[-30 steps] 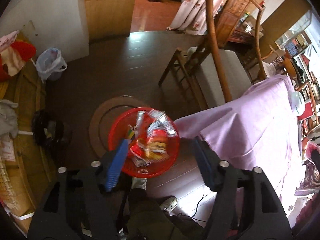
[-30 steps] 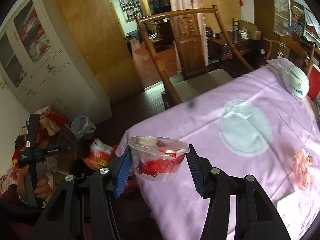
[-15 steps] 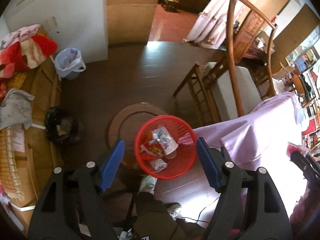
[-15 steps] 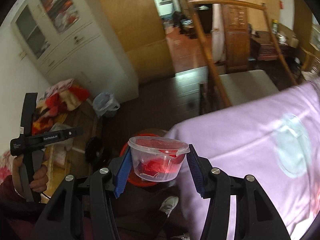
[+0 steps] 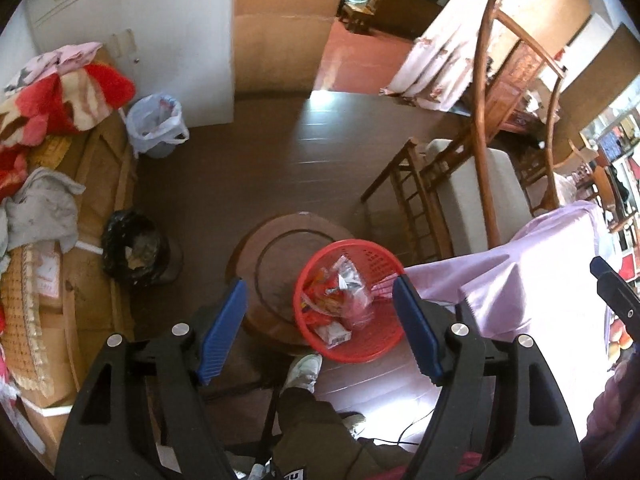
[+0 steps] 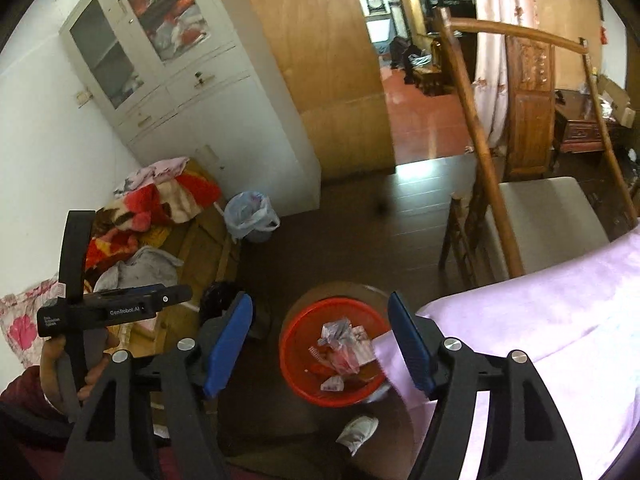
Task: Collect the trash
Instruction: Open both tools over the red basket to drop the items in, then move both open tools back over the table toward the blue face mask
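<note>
A red mesh basket (image 5: 376,258) stands on a round wooden stool on the floor, beside the purple-clothed table (image 5: 532,300). It holds several snack wrappers and a clear plastic cup (image 5: 352,304). It also shows in the right wrist view (image 6: 296,328), with the cup (image 6: 344,356) lying among the wrappers. My left gripper (image 5: 320,320) is open and empty, high above the basket. My right gripper (image 6: 320,344) is open and empty, also above the basket.
A wooden chair (image 5: 480,184) with a grey cushion stands by the table. A black bin (image 5: 130,246) and a white-bagged bin (image 5: 156,126) stand along a bench piled with blankets (image 5: 60,100). My shoe (image 5: 304,368) is near the stool.
My right gripper has opened and let go of the clear cup, which now lies in the red basket. My left gripper has risen farther above the basket.
</note>
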Tool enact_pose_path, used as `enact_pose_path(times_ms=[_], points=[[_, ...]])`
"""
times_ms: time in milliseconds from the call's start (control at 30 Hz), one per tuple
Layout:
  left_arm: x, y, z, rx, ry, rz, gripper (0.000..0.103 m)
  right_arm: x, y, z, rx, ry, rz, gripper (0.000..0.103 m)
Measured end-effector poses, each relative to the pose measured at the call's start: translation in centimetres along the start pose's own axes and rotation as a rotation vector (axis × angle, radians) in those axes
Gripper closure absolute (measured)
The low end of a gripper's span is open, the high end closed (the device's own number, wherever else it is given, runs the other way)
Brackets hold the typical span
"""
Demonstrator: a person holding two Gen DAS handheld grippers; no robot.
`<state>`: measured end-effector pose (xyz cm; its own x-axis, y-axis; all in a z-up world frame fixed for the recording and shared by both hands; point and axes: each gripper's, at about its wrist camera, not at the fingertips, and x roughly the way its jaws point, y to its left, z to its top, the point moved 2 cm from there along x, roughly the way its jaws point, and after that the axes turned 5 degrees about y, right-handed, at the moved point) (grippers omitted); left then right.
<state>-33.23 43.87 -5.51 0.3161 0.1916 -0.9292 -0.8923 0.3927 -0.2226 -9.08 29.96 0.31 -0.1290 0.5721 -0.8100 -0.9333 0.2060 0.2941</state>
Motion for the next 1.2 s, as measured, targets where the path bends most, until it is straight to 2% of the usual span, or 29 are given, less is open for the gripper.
enact_pose_path(times_ms=[133, 333, 600, 733, 900, 1067, 1200], points=[[0.7, -2.7, 1.2, 0.076, 0.006, -0.042, 0.03, -2.1, -1.8, -0.7, 0.057, -0.039, -0.071, 0.034], [2.2, -11.2, 2.7, 0.297, 0.03, -0.138, 0.03, -7.5, -6.7, -4.2, 0.222, -0.128, -0.21, 0.033], [3.1, -24.6, 0.7, 0.641, 0.071, -0.274, 0.03, -15.6, -12.1, -13.5, 0.542, -0.249, -0.415, 0.033], [3.5, -31.2, -2.1, 0.807, 0.111, -0.347, 0.03, -19.7, -12.9, -19.2, 0.689, -0.314, -0.531, 0.033], [3.4, -38.8, -8.3, 1.032, 0.168, -0.44, 0.03, -24.1, -12.5, -27.5, 0.894, -0.382, -0.667, 0.032], [3.2, -44.0, -14.3, 1.203, 0.215, -0.499, 0.029, -27.1, -12.1, -35.1, 1.092, -0.447, -0.768, 0.031], [3.2, -47.2, -18.2, 1.299, 0.244, -0.527, 0.028, -28.3, -11.6, -39.9, 1.205, -0.478, -0.808, 0.031]])
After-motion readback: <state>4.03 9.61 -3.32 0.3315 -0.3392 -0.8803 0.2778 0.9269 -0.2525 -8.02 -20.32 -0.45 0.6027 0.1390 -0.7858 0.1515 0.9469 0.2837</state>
